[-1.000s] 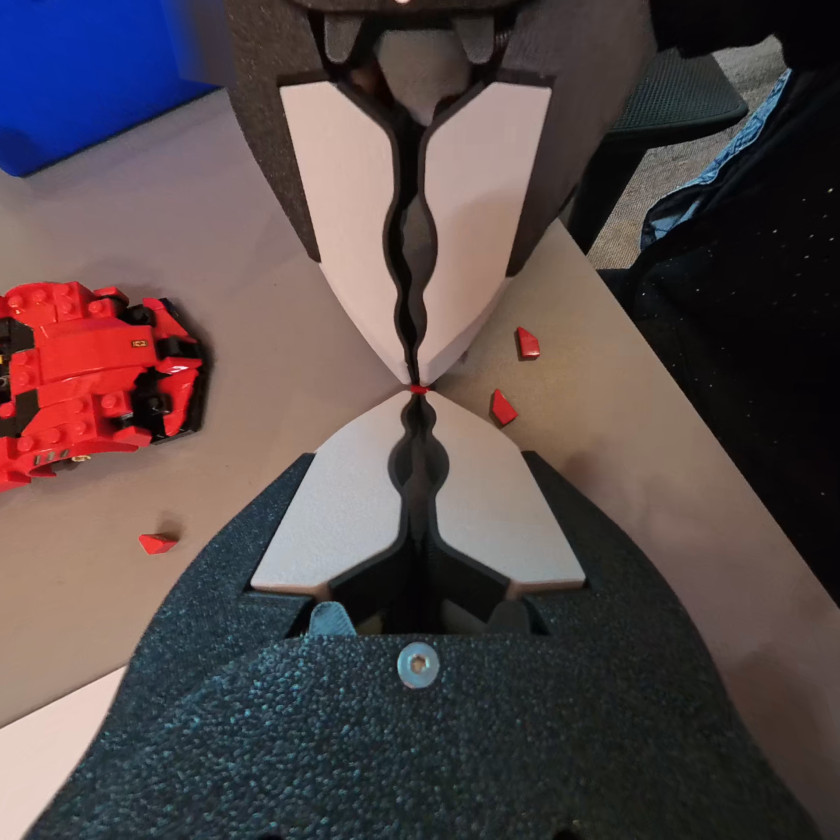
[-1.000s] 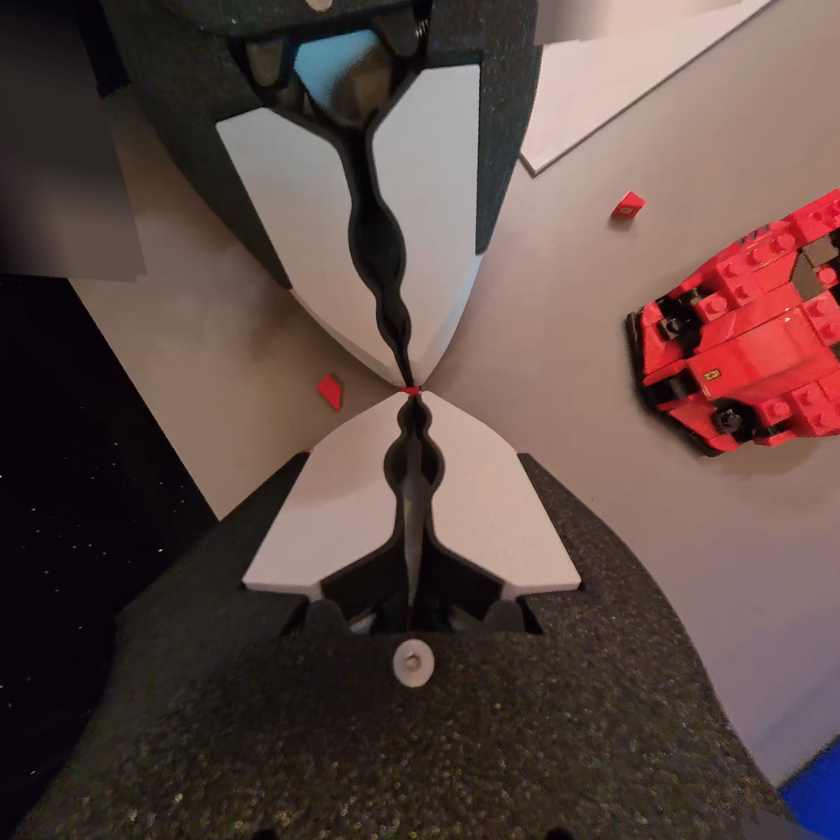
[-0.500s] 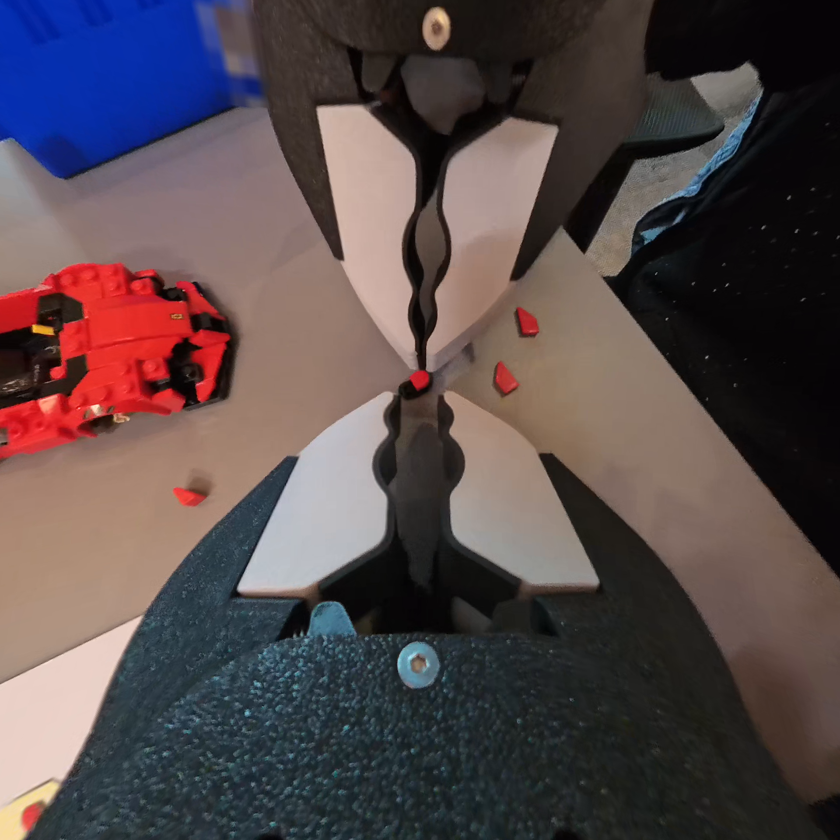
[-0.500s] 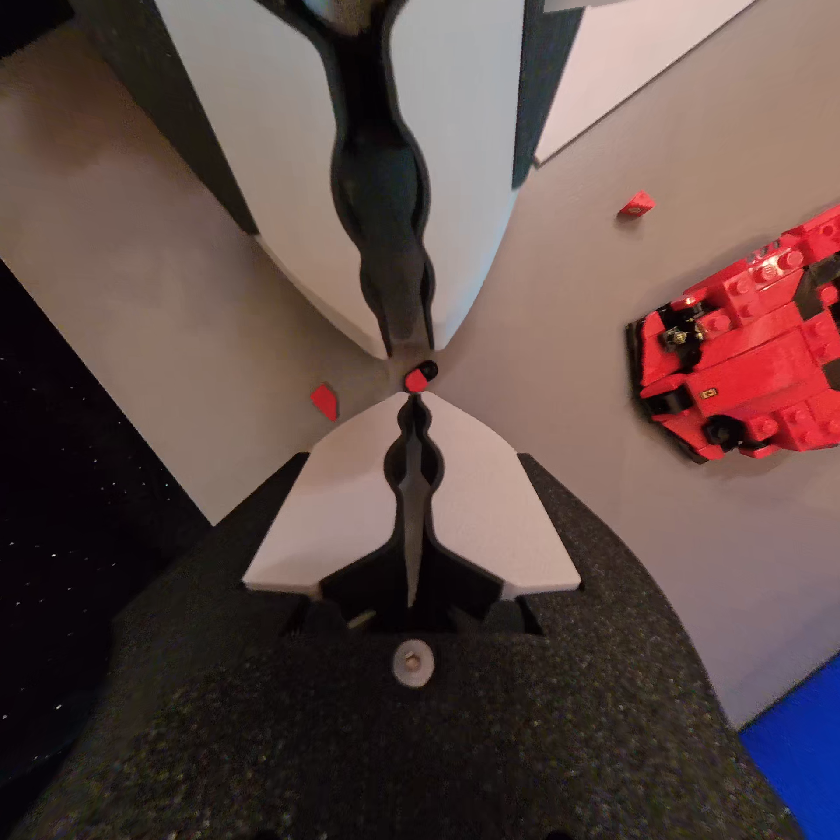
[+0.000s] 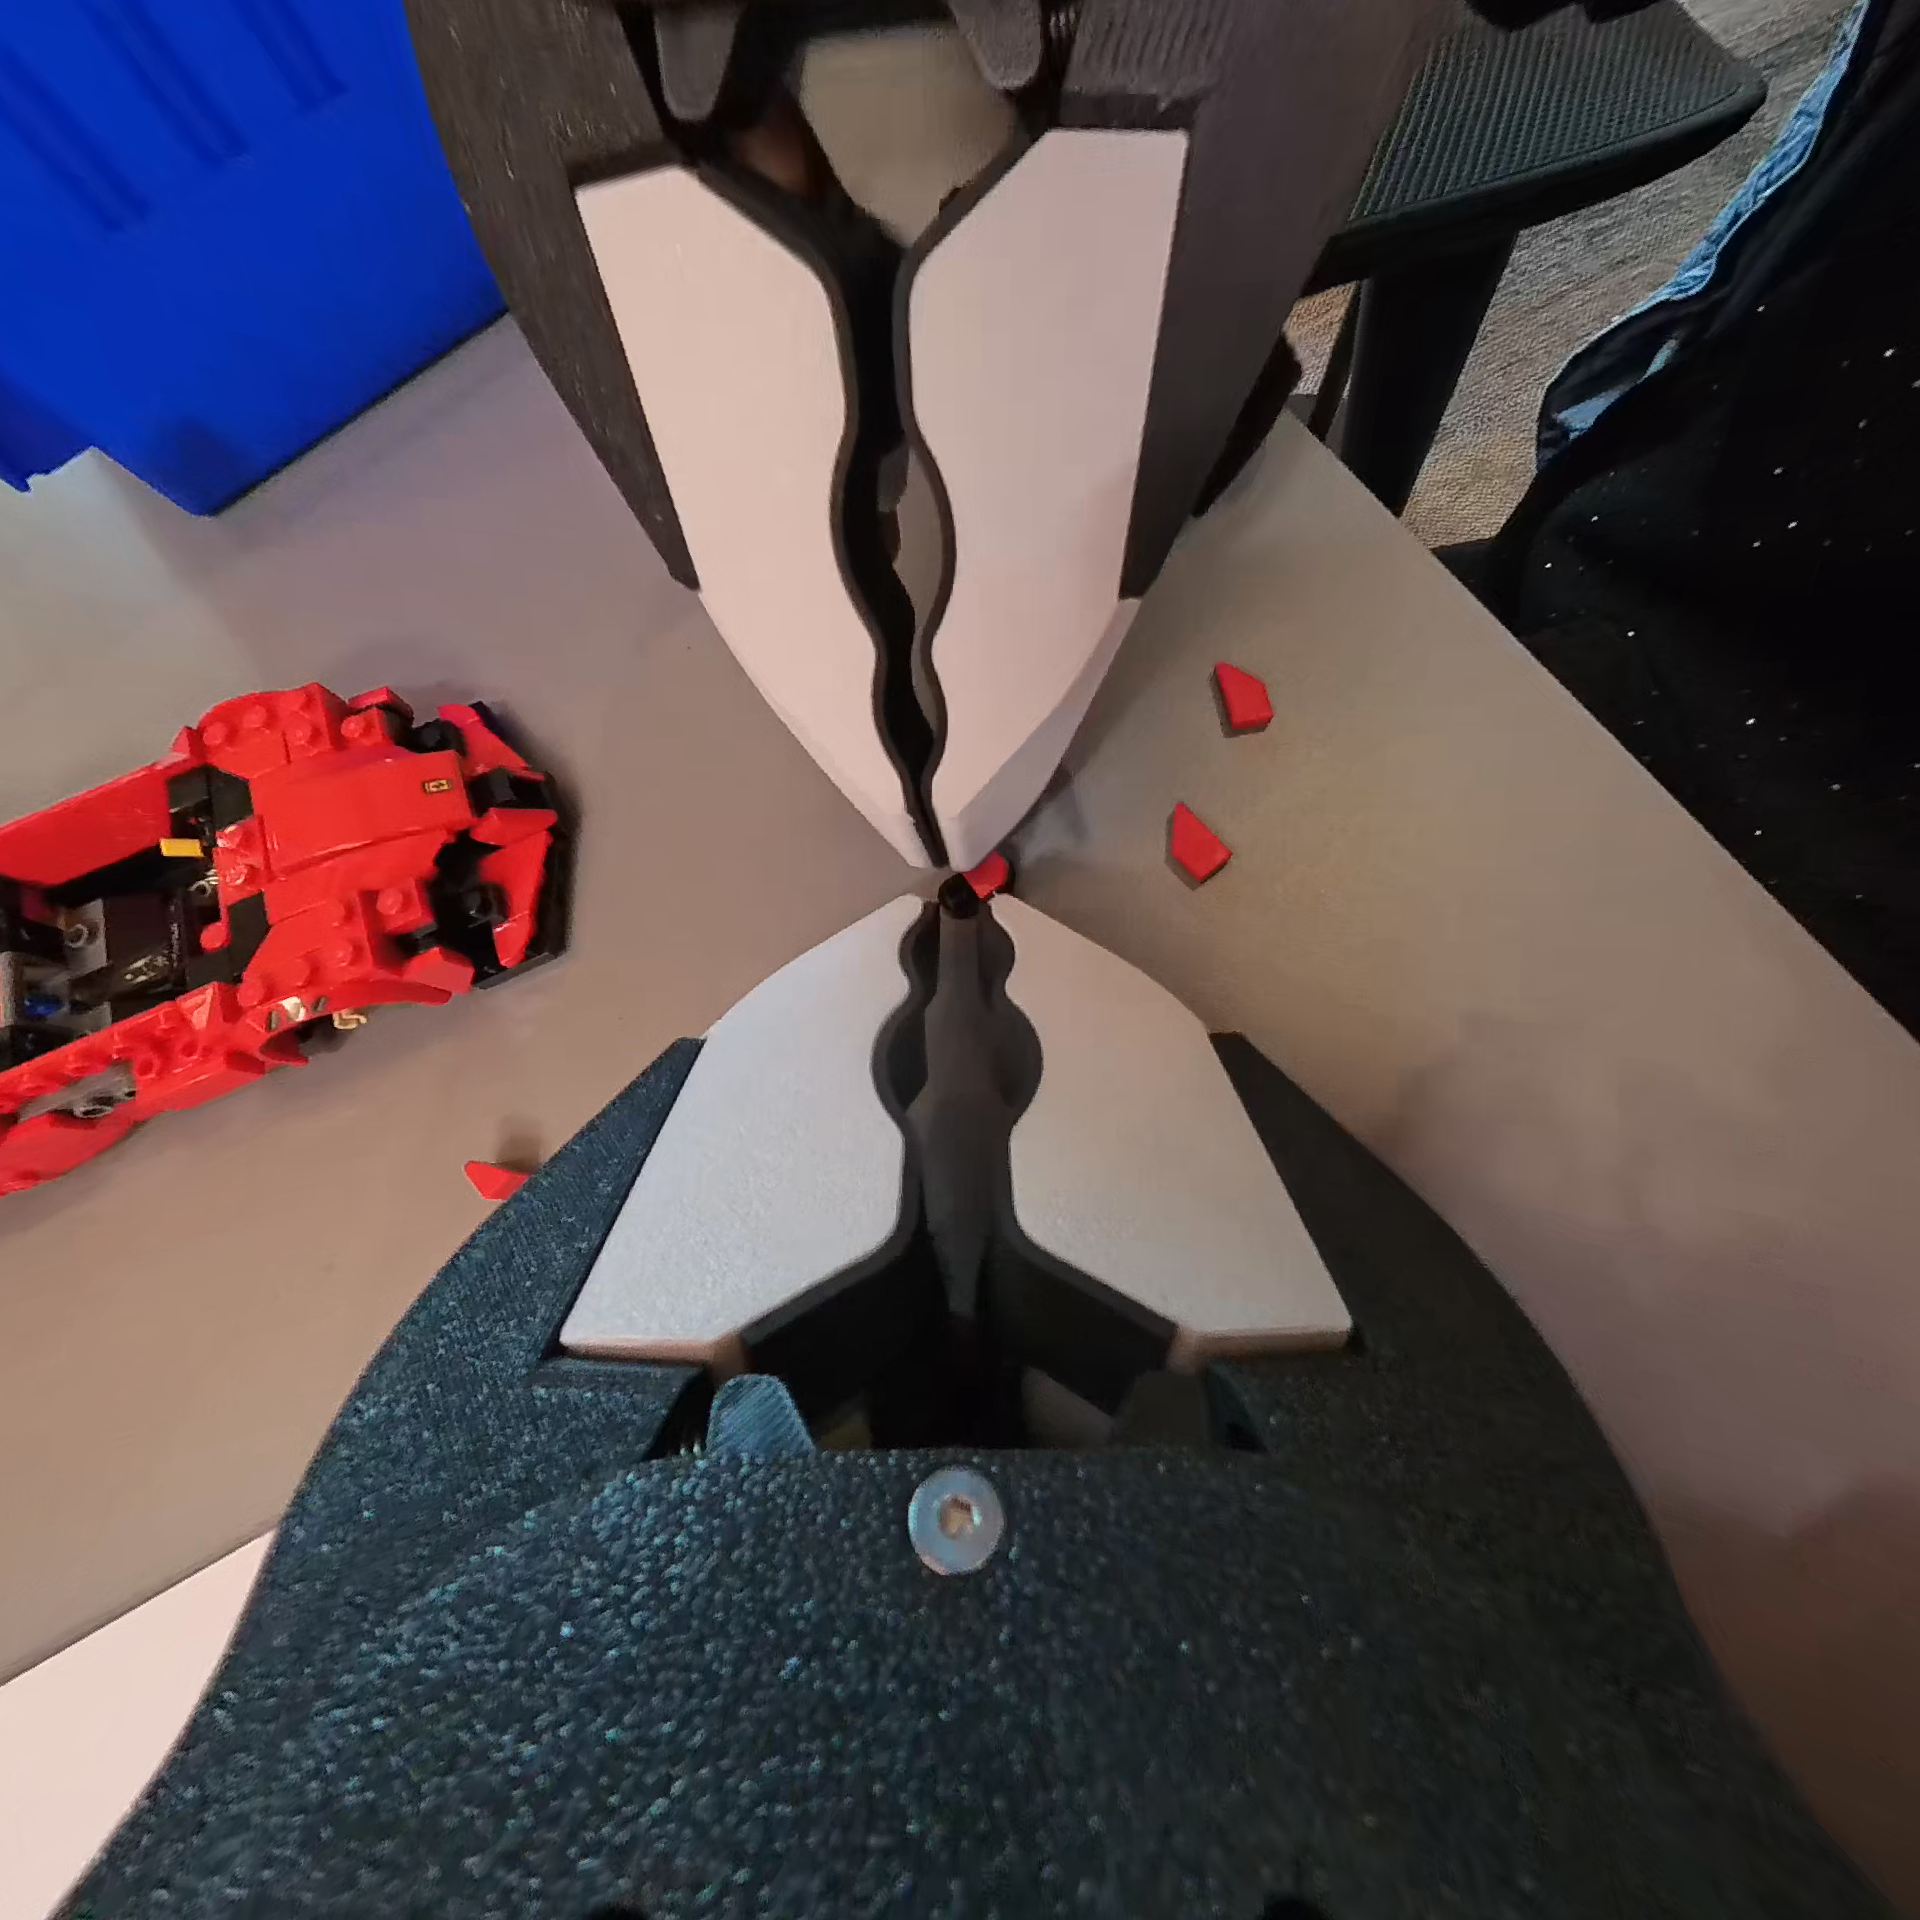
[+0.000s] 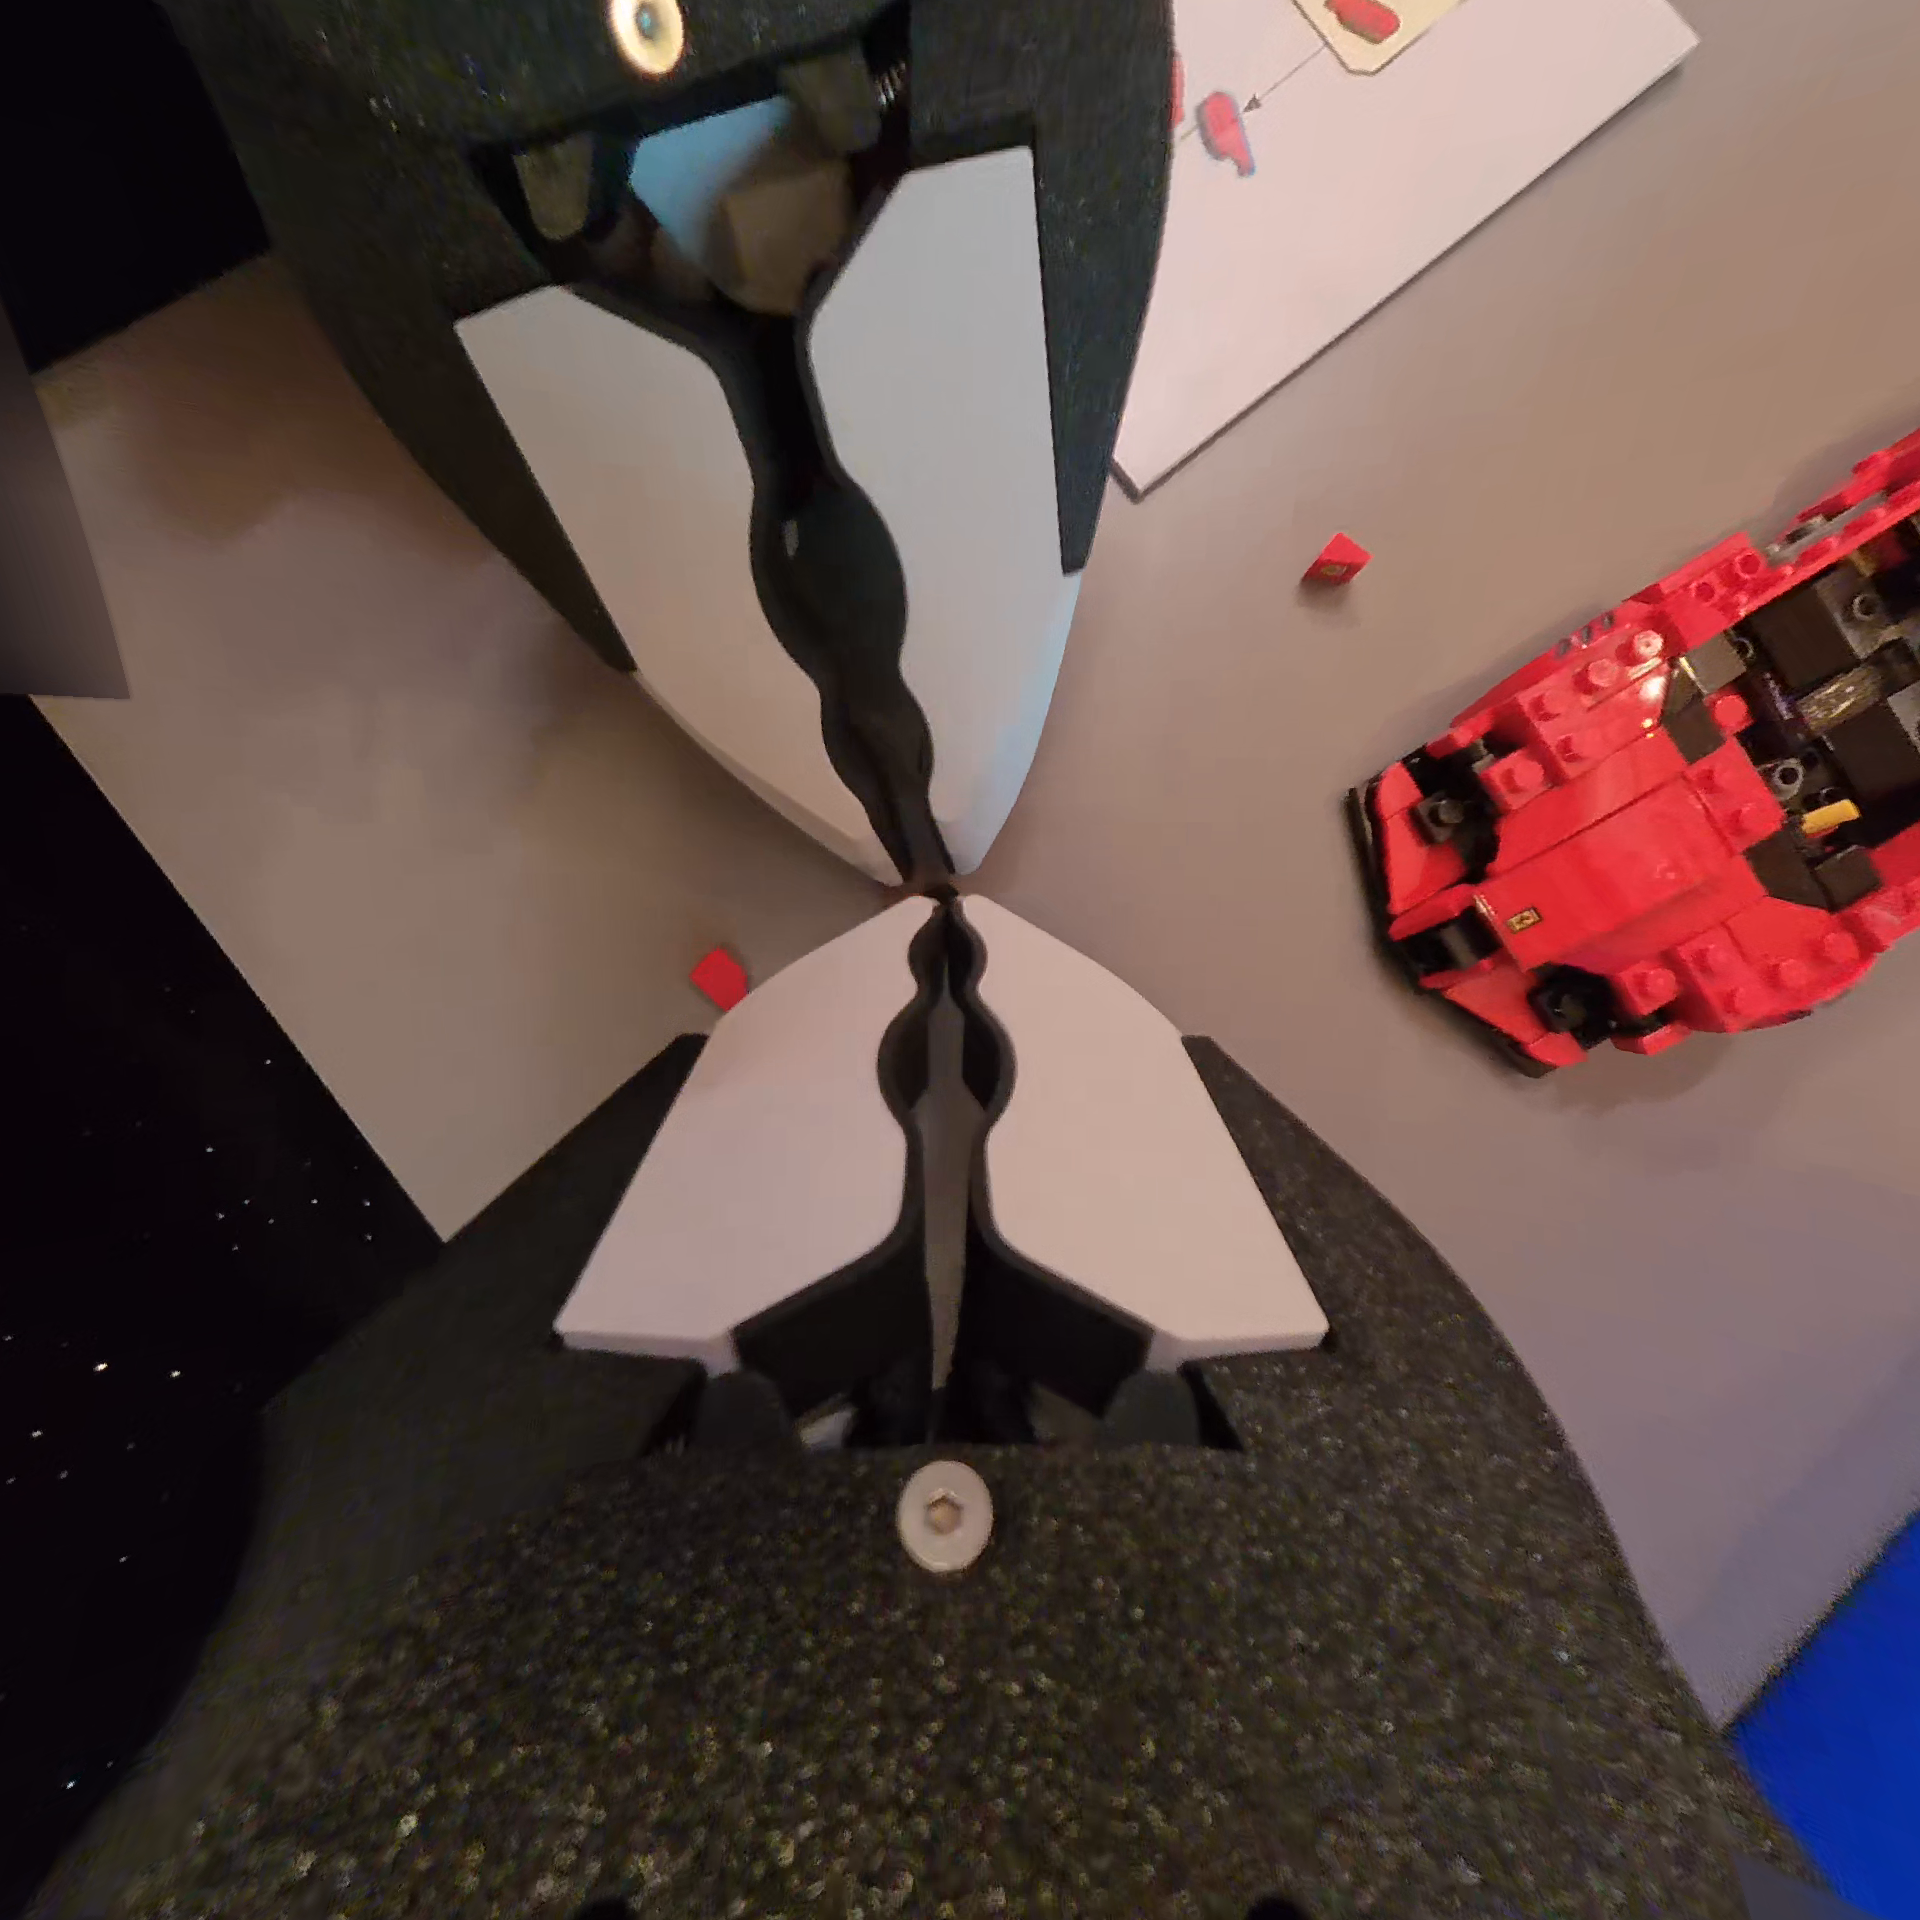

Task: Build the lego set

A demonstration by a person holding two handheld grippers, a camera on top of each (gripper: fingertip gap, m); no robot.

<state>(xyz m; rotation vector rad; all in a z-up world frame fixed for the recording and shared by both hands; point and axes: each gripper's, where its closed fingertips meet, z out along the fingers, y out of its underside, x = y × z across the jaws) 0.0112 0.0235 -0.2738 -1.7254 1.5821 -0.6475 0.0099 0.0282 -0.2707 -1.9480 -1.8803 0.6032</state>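
My left gripper is shut on a tiny red and black lego piece, held just above the grey table. My right gripper is shut and meets it tip to tip, touching the piece. In the right wrist view the piece shows only as a dark speck. The partly built red and black lego car lies on the table to the left, and it shows at the right in the right wrist view.
Loose red slope pieces lie near the table's edge, and one lies by the car. An instruction sheet lies on the table. A blue bin stands behind. A chair and a person's dark clothing are beyond the edge.
A second ago both tips pinched the piece. Half a second ago they drew slightly apart, the piece staying in the left gripper. Now the tips touch again.
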